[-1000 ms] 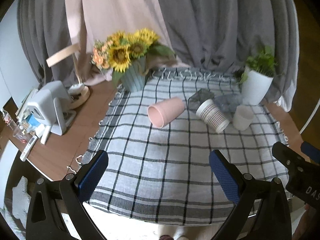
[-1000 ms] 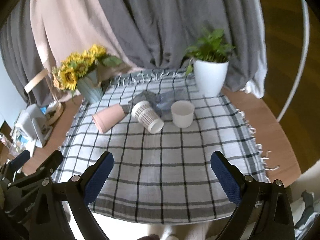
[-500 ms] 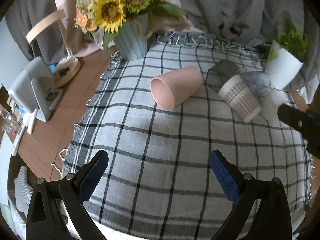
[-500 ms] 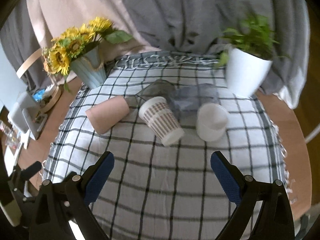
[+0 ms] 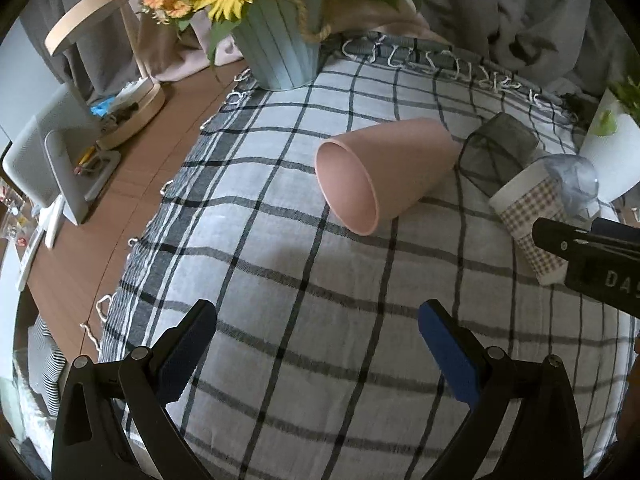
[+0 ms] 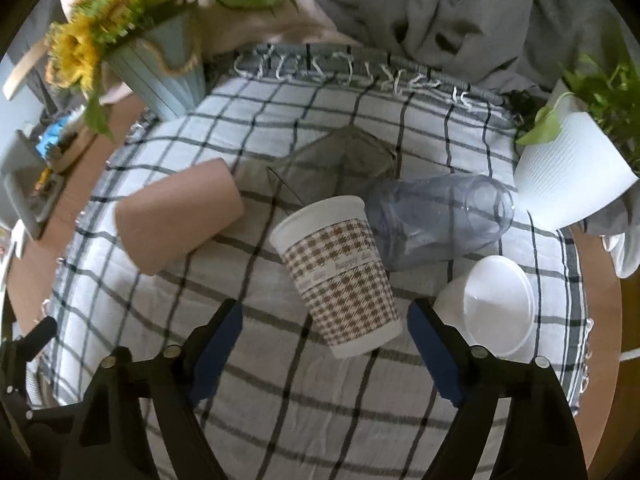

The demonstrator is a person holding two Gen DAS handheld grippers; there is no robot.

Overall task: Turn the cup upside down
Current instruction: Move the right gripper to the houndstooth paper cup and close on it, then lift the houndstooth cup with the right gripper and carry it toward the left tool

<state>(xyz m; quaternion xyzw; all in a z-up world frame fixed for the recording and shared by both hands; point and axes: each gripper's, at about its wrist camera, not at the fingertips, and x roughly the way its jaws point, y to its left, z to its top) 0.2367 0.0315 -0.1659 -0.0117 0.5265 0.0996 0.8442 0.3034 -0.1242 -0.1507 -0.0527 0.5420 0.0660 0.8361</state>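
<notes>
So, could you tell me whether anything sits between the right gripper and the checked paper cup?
Nothing visible does: the right gripper is open, with the checked paper cup lying on its side directly ahead, its lower end between the jaws.

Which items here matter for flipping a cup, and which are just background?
Job: pink cup, checked paper cup, clear plastic cup, grey tinted cup, white cup, all on their sides; both open grippers.
Background: sunflower vase, potted plant, checked cloth.

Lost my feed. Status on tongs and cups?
Both tongs open, empty. Right on checked cup, lying sideways. Pink cup sideways too. White cup crowds right.
</notes>
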